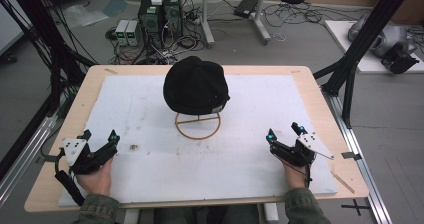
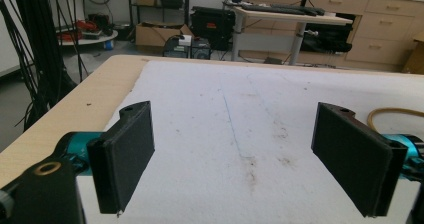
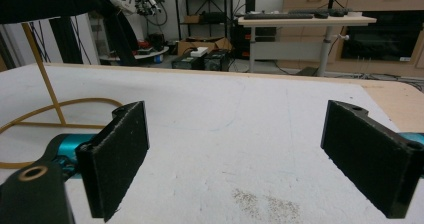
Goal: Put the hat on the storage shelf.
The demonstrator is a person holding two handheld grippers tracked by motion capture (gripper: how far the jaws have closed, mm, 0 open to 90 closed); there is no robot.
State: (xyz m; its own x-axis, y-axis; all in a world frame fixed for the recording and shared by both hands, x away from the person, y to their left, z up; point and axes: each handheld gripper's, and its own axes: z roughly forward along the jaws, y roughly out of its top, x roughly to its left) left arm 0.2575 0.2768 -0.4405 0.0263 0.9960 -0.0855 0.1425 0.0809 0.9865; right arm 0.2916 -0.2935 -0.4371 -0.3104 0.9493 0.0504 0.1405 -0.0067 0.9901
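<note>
Hat point(image 1: 196, 84): one black knit hat, perched on one gold wire stand point(image 1: 198, 125) toward the far middle of the worktop point(image 1: 310, 79), well apart from both tongs. It covers the top of the stand, whose ring base rests on the white mat point(image 1: 240, 154).

Nearest, at the front edge, two hands come in from green sleeves. The left hand point(image 1: 95, 176) holds the left tongs point(image 1: 100, 137) at the front left of the mat, jaws spread wide with nothing between them. The right hand point(image 1: 295, 174) holds the right tongs point(image 1: 285, 132) at the front right, jaws equally wide and bare. Each tongs carries one grey three-cornered plate on top.

In the left gripper view, two black pads point(image 2: 127, 159) stand far apart over the stained mat point(image 2: 235, 109), and a bit of the gold ring point(image 2: 395, 115) shows at the right. In the right gripper view, the two pads point(image 3: 117, 156) also stand far apart, with the stand's upright rod and ring point(image 3: 47, 96) off to the left and the hat's dark edge point(image 3: 45, 1) in the upper corner.

One dark smudge point(image 1: 134, 147) marks the mat near the left tongs.

Beyond the worktop, the floor holds two dark computer towers point(image 1: 160, 16), two small pale boxes point(image 1: 127, 31) and tangled cables.
</note>
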